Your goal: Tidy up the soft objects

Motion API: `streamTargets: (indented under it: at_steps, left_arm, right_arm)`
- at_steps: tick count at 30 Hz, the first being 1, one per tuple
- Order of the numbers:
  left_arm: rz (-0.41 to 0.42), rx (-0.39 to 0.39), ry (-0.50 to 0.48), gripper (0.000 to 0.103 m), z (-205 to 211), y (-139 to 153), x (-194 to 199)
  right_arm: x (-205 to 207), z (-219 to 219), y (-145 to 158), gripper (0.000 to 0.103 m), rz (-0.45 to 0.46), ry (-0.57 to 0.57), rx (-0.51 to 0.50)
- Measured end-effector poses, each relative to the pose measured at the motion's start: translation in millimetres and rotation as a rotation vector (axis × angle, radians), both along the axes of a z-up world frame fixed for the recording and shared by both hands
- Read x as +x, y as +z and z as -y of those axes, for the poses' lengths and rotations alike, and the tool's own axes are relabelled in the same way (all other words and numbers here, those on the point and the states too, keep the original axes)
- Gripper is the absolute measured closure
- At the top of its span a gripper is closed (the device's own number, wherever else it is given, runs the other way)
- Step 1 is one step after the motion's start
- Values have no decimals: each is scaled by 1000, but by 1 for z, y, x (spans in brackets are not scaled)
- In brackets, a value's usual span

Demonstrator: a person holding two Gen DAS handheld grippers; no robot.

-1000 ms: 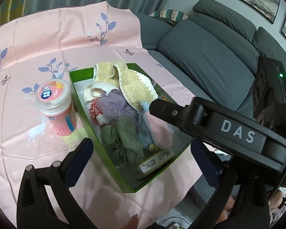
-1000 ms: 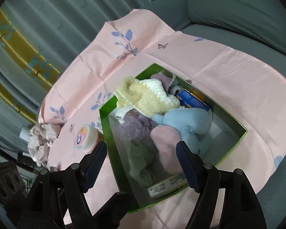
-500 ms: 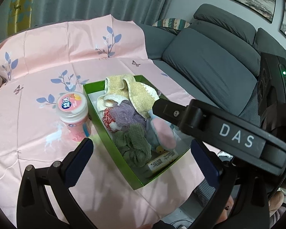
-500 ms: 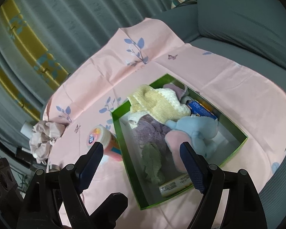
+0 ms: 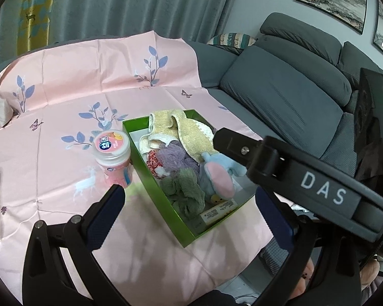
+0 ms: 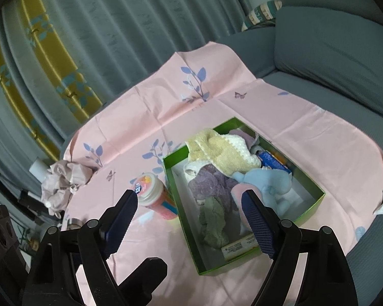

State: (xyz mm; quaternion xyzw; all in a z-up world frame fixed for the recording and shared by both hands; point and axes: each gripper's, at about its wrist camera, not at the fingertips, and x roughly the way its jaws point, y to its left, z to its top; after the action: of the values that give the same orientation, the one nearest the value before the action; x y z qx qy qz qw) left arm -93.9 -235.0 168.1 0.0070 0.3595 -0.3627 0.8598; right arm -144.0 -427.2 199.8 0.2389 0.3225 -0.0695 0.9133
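Both grippers have pulled back and up from the green box (image 6: 245,262), so the box looks smaller and farther away than a moment ago. The right gripper (image 6: 192,220) has its fingers wide apart with nothing between them. The left gripper (image 5: 190,213) is wide open too, and empty.

All the soft things sit inside the box: the yellow towel (image 6: 222,153) at the far end, the purple cloth (image 6: 212,183) in the middle, the green cloth (image 6: 213,223) toward the near end, and the blue and pink plush toy (image 6: 265,183) by the right wall. The box rests near the front edge of the pink cloth (image 6: 280,112) spread on the sofa.

The pink jar (image 5: 113,156) stands just beside the box's left wall. It is hard, so it stays out.

It looks like the tidying is nearly done, maybe finished.
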Motion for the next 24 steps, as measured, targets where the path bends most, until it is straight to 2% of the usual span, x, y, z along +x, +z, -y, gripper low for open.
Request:
streamTargets:
  at_steps: [15,24]
  left_arm:
    - [-23,25,35,1,-8,-9,5]
    - [-58,14,30,1,-11,-15,7]
  right_arm:
    - [-12,-7,9,18,-7,-45,-68]
    - [-8,-9,4,18,-74,-83,-117]
